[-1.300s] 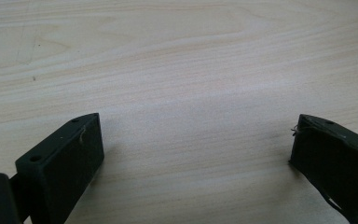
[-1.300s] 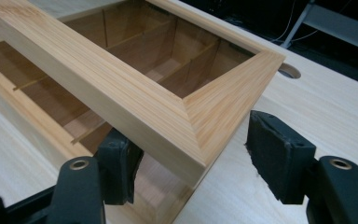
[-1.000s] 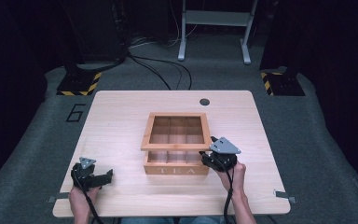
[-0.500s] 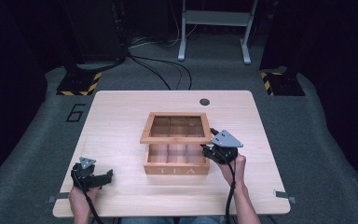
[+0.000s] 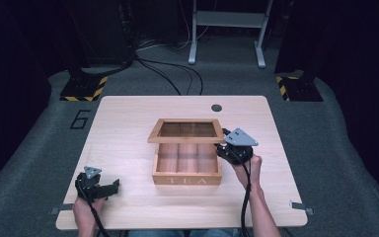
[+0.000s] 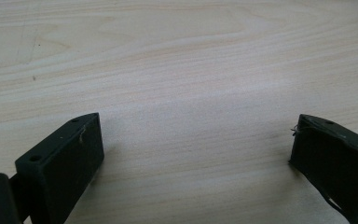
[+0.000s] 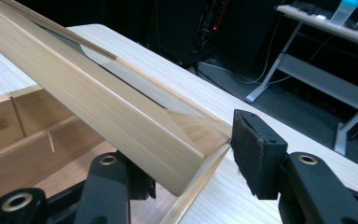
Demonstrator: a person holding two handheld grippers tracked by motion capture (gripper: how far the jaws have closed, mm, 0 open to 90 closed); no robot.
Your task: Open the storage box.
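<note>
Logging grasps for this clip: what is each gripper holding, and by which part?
The right gripper grips the tea box's lid by its front right corner, lifting it. The left gripper is open and holds nothing.

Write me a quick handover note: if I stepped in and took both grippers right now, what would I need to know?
Right gripper: clamped on the near right corner of the lid of the wooden tea box, lifted partway, roughly half open.
Left gripper: open, holding nothing, resting on the table near its front left corner.
Box: mid-table, compartments exposed; they look empty.
Done: lid raised off the front edge.
Left: probably swing the lid fully back, then release it.
</note>
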